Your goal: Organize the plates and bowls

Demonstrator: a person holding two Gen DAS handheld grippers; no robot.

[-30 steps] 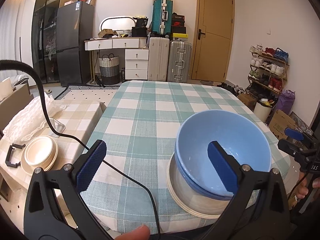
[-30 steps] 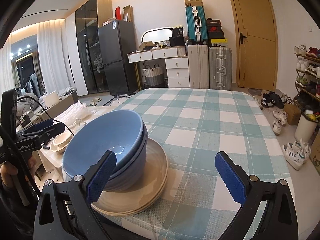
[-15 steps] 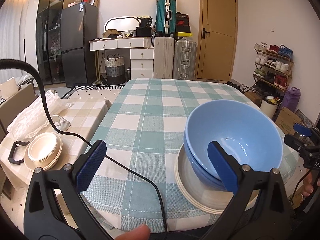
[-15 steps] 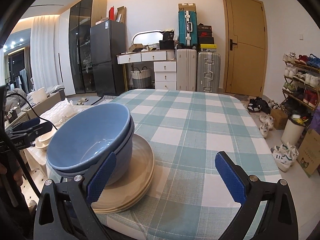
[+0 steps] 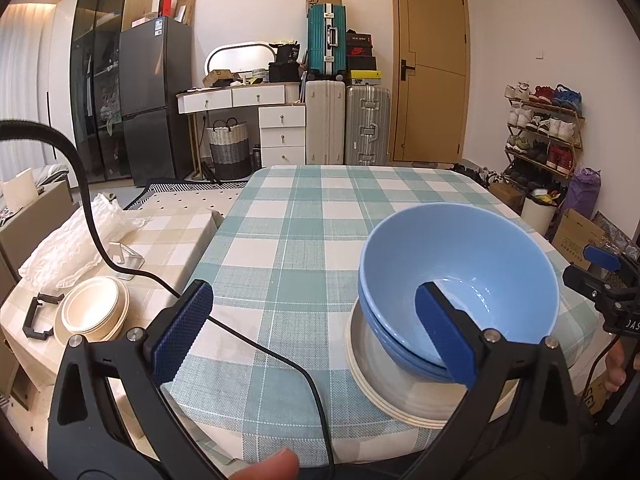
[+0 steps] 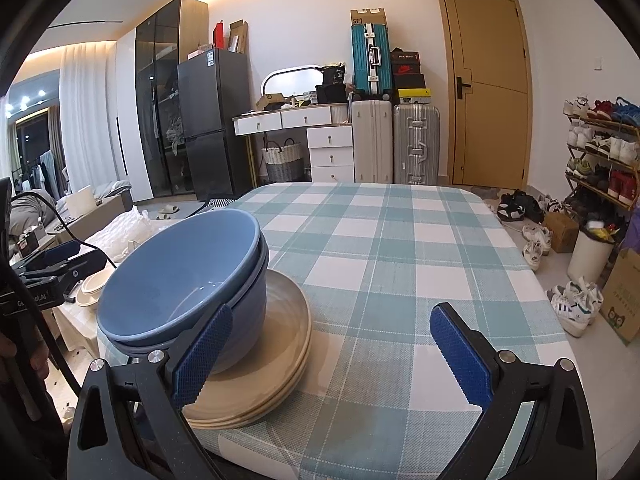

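Two nested blue bowls (image 5: 460, 280) (image 6: 180, 280) stand on a stack of cream plates (image 5: 384, 384) (image 6: 276, 360) at the near edge of the checked table (image 5: 304, 240) (image 6: 400, 248). My left gripper (image 5: 314, 334) is open and empty, held back from the table edge, its right pad in front of the bowls. My right gripper (image 6: 334, 354) is also open and empty, to the right of the stack, its left pad overlapping the bowls' near side. More cream bowls and plates (image 5: 94, 312) (image 6: 94, 286) sit on a low side table at the left.
A black cable (image 5: 256, 344) trails over the table's near left corner. The low side table (image 5: 168, 236) also holds crumpled plastic wrap (image 5: 76, 240) and a black clamp (image 5: 38, 318). Suitcases, drawers and a fridge line the far wall; a shoe rack (image 6: 600, 152) stands at the right.
Both grippers have pulled back and risen a little from the stack, so the bowls look smaller and farther. The bowls and plates have not moved. Both stay open.
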